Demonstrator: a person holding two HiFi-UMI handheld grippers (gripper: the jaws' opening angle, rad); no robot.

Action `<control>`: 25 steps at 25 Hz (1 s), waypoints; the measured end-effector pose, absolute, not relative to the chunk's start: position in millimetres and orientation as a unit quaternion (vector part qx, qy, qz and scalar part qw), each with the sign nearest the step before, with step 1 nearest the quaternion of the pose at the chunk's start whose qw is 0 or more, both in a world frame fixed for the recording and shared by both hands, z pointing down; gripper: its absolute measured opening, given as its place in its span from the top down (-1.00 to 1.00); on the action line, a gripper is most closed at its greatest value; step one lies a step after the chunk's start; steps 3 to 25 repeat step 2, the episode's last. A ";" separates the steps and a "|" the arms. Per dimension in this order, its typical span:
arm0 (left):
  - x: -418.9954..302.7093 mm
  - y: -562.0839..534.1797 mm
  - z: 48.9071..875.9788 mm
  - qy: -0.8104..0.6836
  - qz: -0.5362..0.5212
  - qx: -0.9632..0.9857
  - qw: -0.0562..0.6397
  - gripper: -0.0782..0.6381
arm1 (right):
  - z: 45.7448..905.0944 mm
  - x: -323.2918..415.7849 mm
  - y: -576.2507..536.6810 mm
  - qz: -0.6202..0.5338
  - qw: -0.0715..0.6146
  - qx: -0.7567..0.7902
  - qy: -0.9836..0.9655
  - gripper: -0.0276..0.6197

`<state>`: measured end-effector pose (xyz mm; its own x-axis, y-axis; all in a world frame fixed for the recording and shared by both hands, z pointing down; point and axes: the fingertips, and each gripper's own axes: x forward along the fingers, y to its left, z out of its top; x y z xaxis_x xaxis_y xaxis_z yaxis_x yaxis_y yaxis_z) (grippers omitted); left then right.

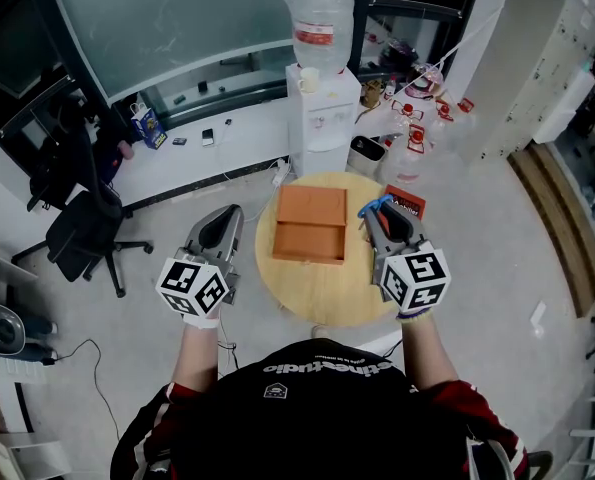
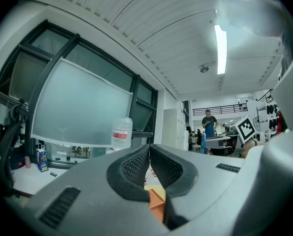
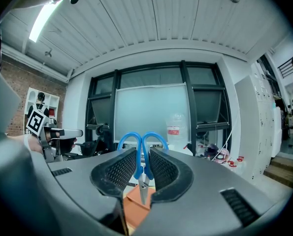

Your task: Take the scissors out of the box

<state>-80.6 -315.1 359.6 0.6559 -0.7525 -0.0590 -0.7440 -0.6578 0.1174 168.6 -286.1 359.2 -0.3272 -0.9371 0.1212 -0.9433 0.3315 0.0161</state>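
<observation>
The orange box [image 1: 312,225] lies closed on the round wooden table [image 1: 327,293]. My right gripper [image 1: 372,215] is held just right of the box, shut on the blue-handled scissors [image 1: 378,204]. In the right gripper view the scissors [image 3: 139,166] stand between the pads, handle loops up and blades pointing down over the box [image 3: 134,206]; the right gripper [image 3: 143,157] is raised off the table. My left gripper [image 1: 232,213] hovers off the table's left edge, shut with nothing in it. In its own view the left gripper [image 2: 149,150] has its pads pressed together above the box's corner [image 2: 156,203].
A white water dispenser [image 1: 323,118] with its bottle [image 1: 319,18] stands behind the table. A red packet [image 1: 408,206] lies at the table's right rim. A black office chair [image 1: 82,230] is to the left. A person [image 2: 209,122] stands far off.
</observation>
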 end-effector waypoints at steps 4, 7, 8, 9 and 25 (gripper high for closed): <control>-79.8 -315.9 358.9 -0.412 -0.052 0.909 0.042 0.72 | 358.7 169.6 -286.8 0.029 0.054 0.577 -0.814 0.57; -79.8 -315.9 358.9 -0.412 -0.052 0.909 0.042 0.72 | 358.7 169.6 -286.8 0.029 0.054 0.577 -0.814 0.57; -79.8 -315.9 358.9 -0.412 -0.052 0.909 0.042 0.72 | 358.7 169.6 -286.8 0.029 0.054 0.577 -0.814 0.57; -79.8 -315.9 358.9 -0.412 -0.052 0.909 0.042 0.72 | 358.7 169.6 -286.8 0.029 0.054 0.577 -0.814 0.57; -79.8 -315.9 358.9 -0.412 -0.052 0.909 0.042 0.72 | 358.7 169.6 -286.8 0.029 0.054 0.577 -0.814 0.57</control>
